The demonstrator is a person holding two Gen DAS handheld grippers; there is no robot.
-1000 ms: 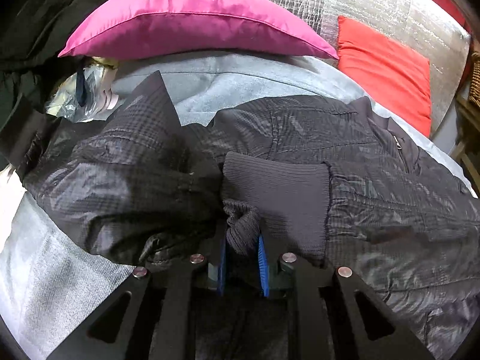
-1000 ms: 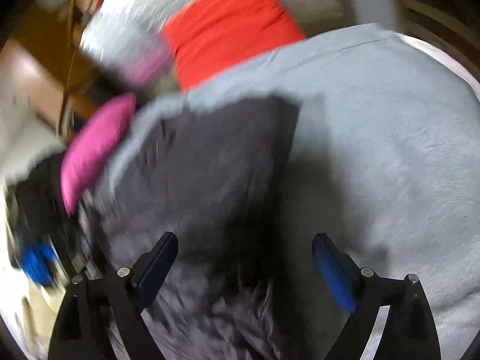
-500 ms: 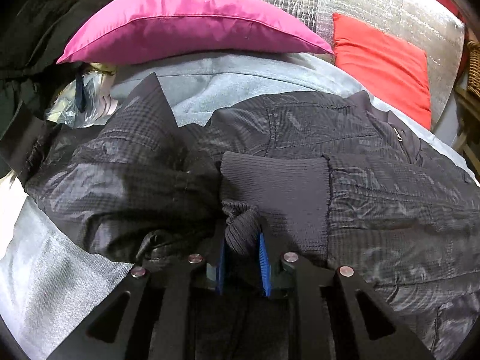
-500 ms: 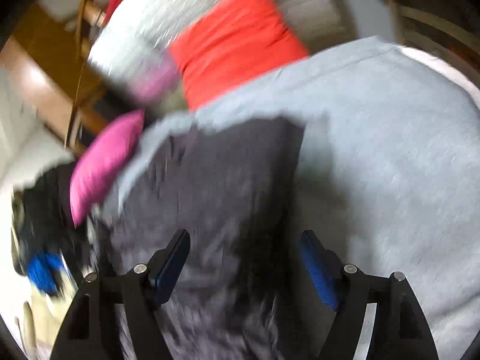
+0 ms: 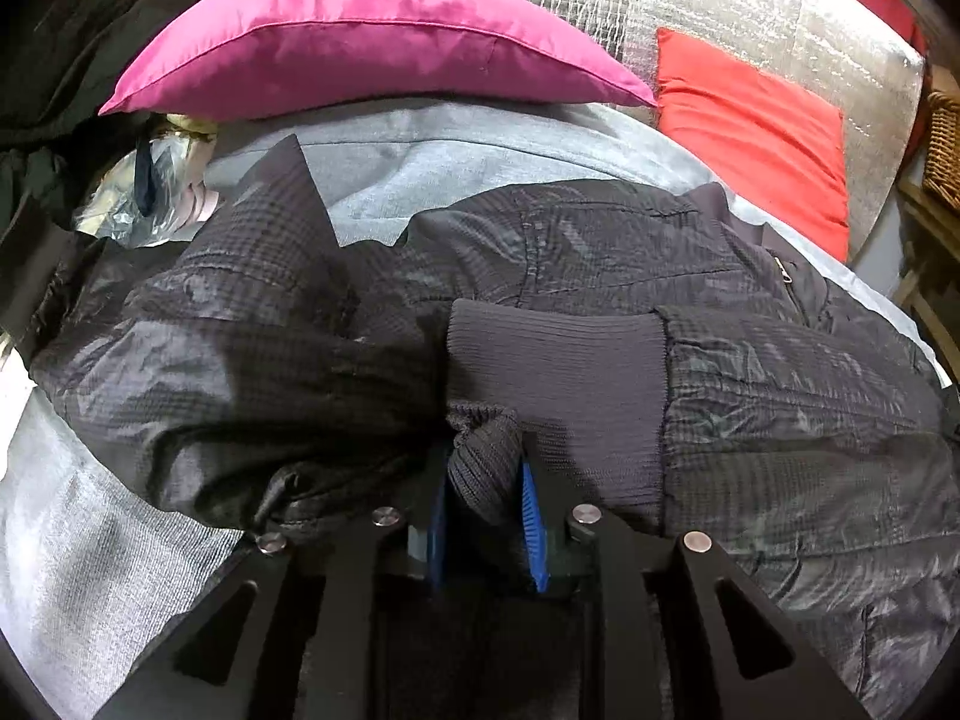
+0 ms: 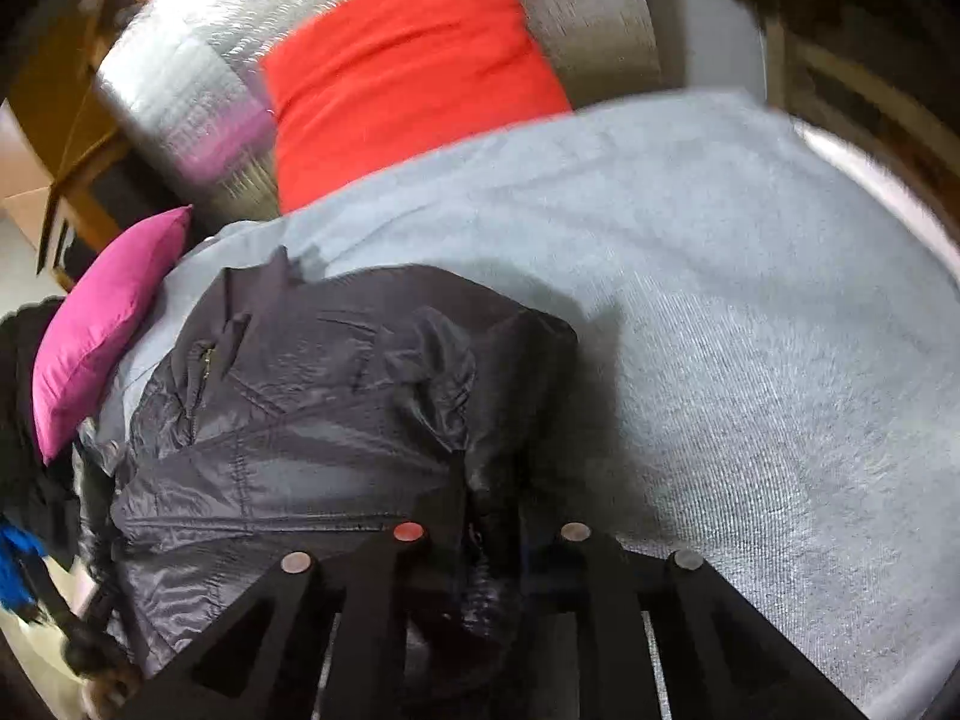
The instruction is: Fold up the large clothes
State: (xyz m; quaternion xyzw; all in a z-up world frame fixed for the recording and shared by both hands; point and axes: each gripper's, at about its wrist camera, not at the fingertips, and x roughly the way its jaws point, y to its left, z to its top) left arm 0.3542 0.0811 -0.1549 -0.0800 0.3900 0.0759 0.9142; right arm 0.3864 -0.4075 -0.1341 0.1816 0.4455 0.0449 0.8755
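A large dark shiny jacket [image 5: 600, 252] lies spread on a grey blanket [image 5: 420, 156]. In the left wrist view my left gripper [image 5: 483, 498] is shut on the jacket's ribbed knit cuff [image 5: 558, 360], which bunches between the blue pads. In the right wrist view the jacket [image 6: 312, 396] fills the lower left. My right gripper [image 6: 495, 540] is shut on a raised fold at the jacket's right edge, its pads hidden by the cloth.
A magenta pillow [image 5: 360, 42] and a red cushion [image 5: 756, 126] lean on a silver quilted backrest [image 5: 720, 6] behind the jacket. Dark clothes [image 5: 54, 60] pile at the far left. Bare grey blanket [image 6: 750, 300] spreads right of the jacket.
My right gripper was open above the jacket; it has come down and shut on the jacket's edge. My left gripper kept its hold on the cuff and barely moved.
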